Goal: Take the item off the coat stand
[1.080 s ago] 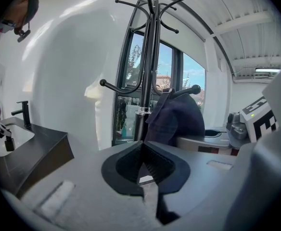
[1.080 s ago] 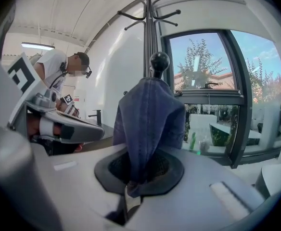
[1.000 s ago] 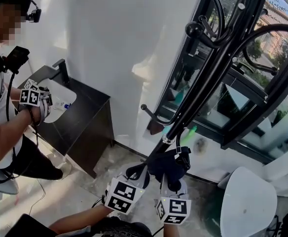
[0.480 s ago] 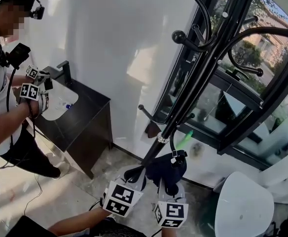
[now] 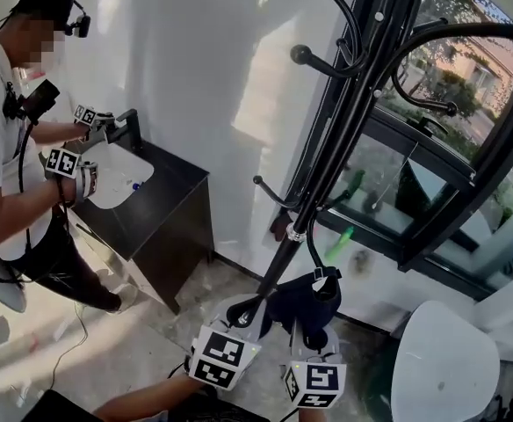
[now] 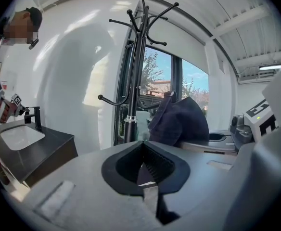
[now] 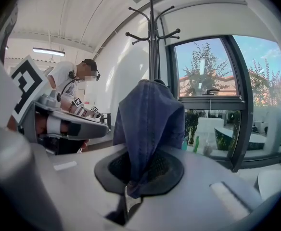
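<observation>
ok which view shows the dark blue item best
Right gripper view: the dark blue item fills the middle, pinched in the right gripper. Left gripper view shows it beside the coat stand; head view, small and dark from above.

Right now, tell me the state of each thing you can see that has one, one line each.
Dark blue cloth item: hanging on a low hook of the stand, lower edge pinched by the right tool.
Coat stand: upright, upper hooks bare.
Right tool: shut on the cloth.
Left tool: shut, nothing in it, beside the stand's pole.
</observation>
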Available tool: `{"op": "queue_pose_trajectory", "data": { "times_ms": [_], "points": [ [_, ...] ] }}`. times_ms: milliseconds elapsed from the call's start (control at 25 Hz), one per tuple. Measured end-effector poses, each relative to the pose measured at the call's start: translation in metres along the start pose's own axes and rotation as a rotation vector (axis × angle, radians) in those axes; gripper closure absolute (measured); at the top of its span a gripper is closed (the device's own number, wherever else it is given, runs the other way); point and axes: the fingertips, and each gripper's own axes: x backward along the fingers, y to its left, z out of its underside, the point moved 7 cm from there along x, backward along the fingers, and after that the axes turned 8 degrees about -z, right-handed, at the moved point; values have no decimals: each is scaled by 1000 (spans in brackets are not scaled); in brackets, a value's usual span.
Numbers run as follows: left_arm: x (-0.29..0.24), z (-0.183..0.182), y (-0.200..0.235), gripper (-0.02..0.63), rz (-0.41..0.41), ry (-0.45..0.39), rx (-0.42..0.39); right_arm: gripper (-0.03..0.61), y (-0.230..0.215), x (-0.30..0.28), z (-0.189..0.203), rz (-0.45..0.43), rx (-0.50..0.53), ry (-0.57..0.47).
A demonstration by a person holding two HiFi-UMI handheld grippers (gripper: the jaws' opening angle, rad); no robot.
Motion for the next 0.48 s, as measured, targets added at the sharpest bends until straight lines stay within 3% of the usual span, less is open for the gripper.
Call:
{"op": "queue_pose_trajectory", "data": {
  "times_ms": [480],
  "points": [
    [33, -1, -24, 612, -29, -32, -14, 565, 7, 33, 0, -26, -26, -15]
  ]
}}
